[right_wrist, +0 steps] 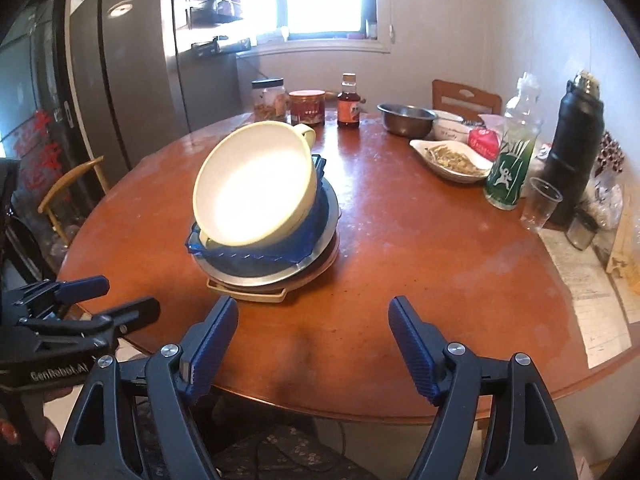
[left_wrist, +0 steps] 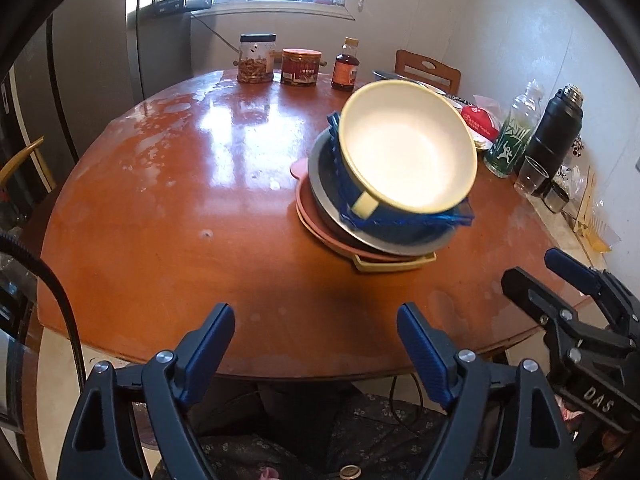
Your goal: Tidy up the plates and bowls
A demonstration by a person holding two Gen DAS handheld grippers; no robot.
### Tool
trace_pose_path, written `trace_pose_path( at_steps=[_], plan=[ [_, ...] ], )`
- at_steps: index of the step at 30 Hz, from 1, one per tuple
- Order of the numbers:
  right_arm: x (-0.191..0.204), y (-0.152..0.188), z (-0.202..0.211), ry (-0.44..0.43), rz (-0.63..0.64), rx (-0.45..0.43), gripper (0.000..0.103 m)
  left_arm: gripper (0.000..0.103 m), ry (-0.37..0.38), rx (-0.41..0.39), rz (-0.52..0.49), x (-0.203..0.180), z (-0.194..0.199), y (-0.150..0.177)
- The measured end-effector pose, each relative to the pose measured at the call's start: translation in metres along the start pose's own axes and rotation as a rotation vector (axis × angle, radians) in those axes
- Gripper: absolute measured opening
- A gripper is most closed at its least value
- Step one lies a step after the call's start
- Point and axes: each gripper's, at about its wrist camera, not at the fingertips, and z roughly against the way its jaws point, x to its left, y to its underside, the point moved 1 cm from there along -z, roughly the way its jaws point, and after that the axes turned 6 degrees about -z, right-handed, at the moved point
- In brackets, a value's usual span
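Note:
A stack of dishes stands on the round wooden table (left_wrist: 180, 208). On top a cream bowl (left_wrist: 408, 148) with a handle sits tilted in a blue bowl (left_wrist: 400, 220). Under them lie a grey metal plate (left_wrist: 400, 242), a pink plate (left_wrist: 320, 224) and a cream tray (left_wrist: 396, 266). The same stack shows in the right wrist view, with the cream bowl (right_wrist: 252, 196) tilted. My left gripper (left_wrist: 316, 344) is open and empty above the table's near edge. My right gripper (right_wrist: 314, 340) is open and empty, near the stack; it also shows in the left wrist view (left_wrist: 532, 270).
At the far edge stand a jar (right_wrist: 270, 98), a red tin (right_wrist: 307, 107) and a sauce bottle (right_wrist: 348, 102). To the right are a steel bowl (right_wrist: 406, 118), a white dish of food (right_wrist: 450, 160), a green bottle (right_wrist: 512, 164), a plastic cup (right_wrist: 540, 204) and a black flask (right_wrist: 576, 148). Chairs stand around.

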Motion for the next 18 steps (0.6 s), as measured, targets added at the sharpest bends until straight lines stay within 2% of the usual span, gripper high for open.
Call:
trace_pose_path(
  at_steps=[4, 8, 18],
  plan=[
    [0.0025, 0.0065, -0.0013, -0.009, -0.01, 0.005, 0.079, 0.083, -0.019, 0.003, -0.002, -0.0022, -0.0034, 0.0019],
    [0.0025, 0.0108, -0.0064, -0.068, -0.053, 0.042, 0.079, 0.083, -0.03, 0.013, 0.001, -0.0015, -0.0066, 0.0014],
    [0.0065, 0.0074, -0.0093, -0.076, -0.041, 0.052, 0.079, 0.083, -0.041, 0.013, 0.008, -0.0004, -0.0071, -0.0022]
  ],
)
